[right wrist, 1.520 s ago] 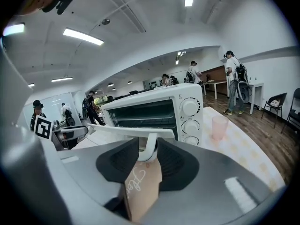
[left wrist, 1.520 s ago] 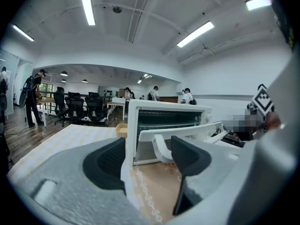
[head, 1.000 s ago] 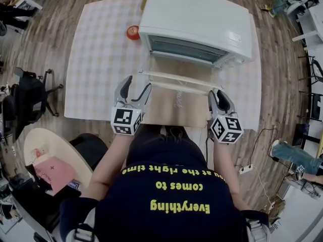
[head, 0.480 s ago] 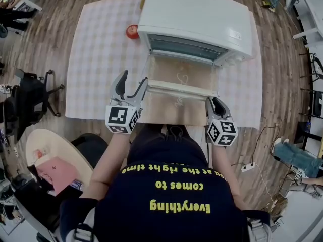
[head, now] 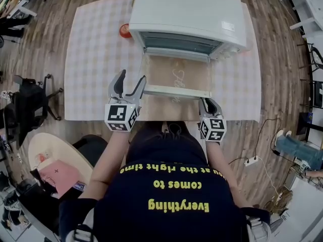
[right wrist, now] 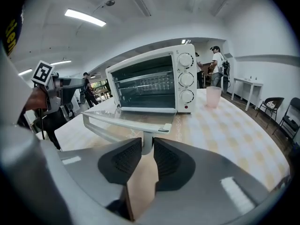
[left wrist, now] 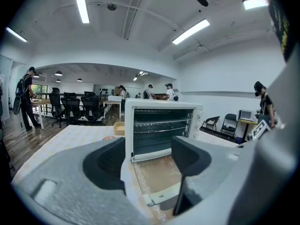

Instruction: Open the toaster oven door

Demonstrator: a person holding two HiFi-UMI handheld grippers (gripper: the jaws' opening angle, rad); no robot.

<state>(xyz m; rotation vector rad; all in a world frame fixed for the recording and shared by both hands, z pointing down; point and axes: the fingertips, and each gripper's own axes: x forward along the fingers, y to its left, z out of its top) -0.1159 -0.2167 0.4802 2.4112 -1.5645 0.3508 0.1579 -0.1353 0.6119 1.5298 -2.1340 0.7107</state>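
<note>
Bottom centre: right gripper (right wrist: 146,150) jaws, just closing, pinch end post of white bar handle (right wrist: 126,122) for leverage. Left gripper (head: 131,81) gapes, gripping nothing, beside handle's left end. Mid-frame, glass door (head: 176,77) lies near flat, hinged to white toaster oven (head: 189,14) at top.

Setting was an open-plan office or lab. Noted: ceiling strip lights (left wrist: 81,3); rows of black office chairs (left wrist: 75,108) at desks; people (left wrist: 149,92) standing beyond; wood-plank floor (head: 45,39); floor power strip (head: 251,161).
</note>
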